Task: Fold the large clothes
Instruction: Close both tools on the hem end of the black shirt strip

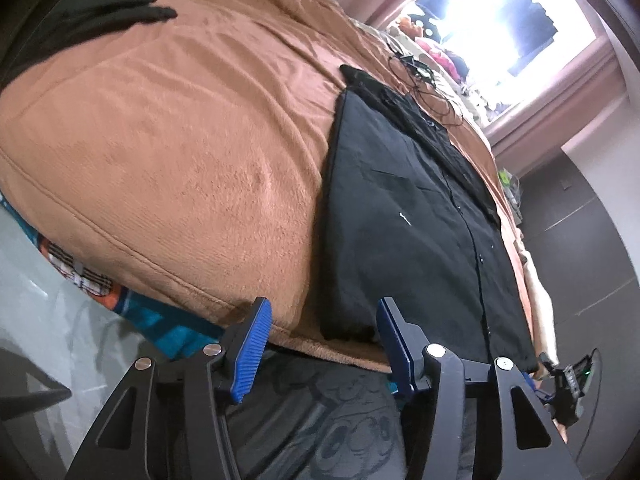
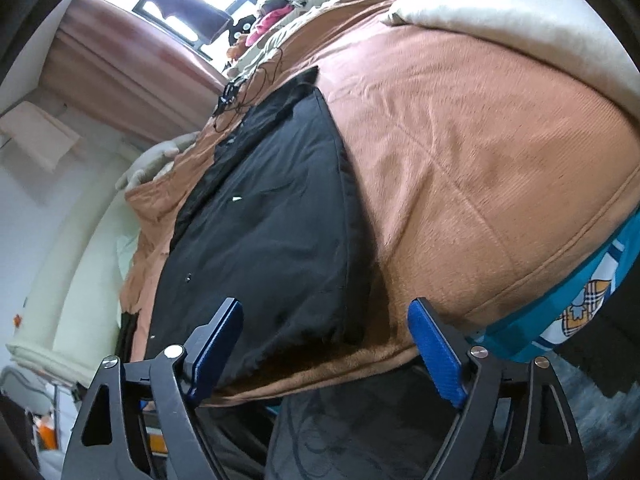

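A large black button-front garment lies flat along the near edge of a bed covered with a brown fleece blanket, its hem corner reaching almost to the blanket's edge. In the left wrist view, the left gripper, a black frame with ribbed blue pads, tilts downward over that near corner, its jaws apart, with the garment's corner and a strip of blanket seen between the fingertips; no pad presses on the cloth. In the right wrist view, the right gripper slopes down toward the same garment from the other side, its jaws set wider, the left pad showing in front of the black fabric and the right pad in front of bare blanket; nothing is clamped. At the right edge of the left view, part of the person's bare forearm runs down to the other device. A second dark cloth lies at the far corner of the bed, and a tangle of thin black cables sits beyond the garment's collar, below a bright window.
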`<state>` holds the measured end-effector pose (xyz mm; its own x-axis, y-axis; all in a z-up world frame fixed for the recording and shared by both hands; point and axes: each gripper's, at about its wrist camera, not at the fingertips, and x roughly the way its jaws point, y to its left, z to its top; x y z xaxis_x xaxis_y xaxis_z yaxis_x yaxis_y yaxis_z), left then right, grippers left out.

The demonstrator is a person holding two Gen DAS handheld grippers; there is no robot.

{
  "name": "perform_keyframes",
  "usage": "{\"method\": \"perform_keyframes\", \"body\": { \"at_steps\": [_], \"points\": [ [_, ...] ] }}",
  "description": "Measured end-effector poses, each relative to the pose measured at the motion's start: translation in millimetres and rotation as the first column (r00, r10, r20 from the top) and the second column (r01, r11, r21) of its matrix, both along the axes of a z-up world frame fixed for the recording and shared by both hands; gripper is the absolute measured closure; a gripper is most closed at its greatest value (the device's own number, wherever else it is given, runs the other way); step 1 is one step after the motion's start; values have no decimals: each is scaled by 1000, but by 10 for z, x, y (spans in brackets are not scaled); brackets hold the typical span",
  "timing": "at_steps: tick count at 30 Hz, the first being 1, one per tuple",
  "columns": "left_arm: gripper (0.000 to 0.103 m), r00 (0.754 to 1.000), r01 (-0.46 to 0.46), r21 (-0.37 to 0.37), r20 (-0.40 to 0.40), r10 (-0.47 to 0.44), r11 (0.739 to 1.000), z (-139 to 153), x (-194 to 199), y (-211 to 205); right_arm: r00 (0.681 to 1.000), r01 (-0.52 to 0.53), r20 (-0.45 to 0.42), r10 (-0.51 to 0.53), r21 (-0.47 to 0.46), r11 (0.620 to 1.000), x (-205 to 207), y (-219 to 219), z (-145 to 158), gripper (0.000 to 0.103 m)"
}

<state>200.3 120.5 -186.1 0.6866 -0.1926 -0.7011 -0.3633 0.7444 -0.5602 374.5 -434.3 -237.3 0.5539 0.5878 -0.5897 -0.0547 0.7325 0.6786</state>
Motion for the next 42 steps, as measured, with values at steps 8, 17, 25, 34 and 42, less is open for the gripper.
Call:
{"method": "perform_keyframes", "body": {
  "at_steps": [8,17,25,34,42],
  "points": [
    [48,1000,-8,-73,-16,7,997,-151,105,47,1000,15,-2,-14,107,994,53,-79,-93,20],
    [50,999,35,-140,38,-30,990,2,112,-75,1000,-21,17,17,314,949,73,-92,-124,23],
    [51,1000,0,-169,-4,-1,986,-130,206,-68,1000,-10,9,8,243,970,88,97,-169,31],
    [50,995,11,-311,95,19,950,-134,251,-92,998,64,-23,-59,334,940,139,-16,-169,46],
    [60,996,-73,-231,23,81,970,-133,439,-178,988,138,-108,-109,319,938,263,22,-267,57]
  ]
}}
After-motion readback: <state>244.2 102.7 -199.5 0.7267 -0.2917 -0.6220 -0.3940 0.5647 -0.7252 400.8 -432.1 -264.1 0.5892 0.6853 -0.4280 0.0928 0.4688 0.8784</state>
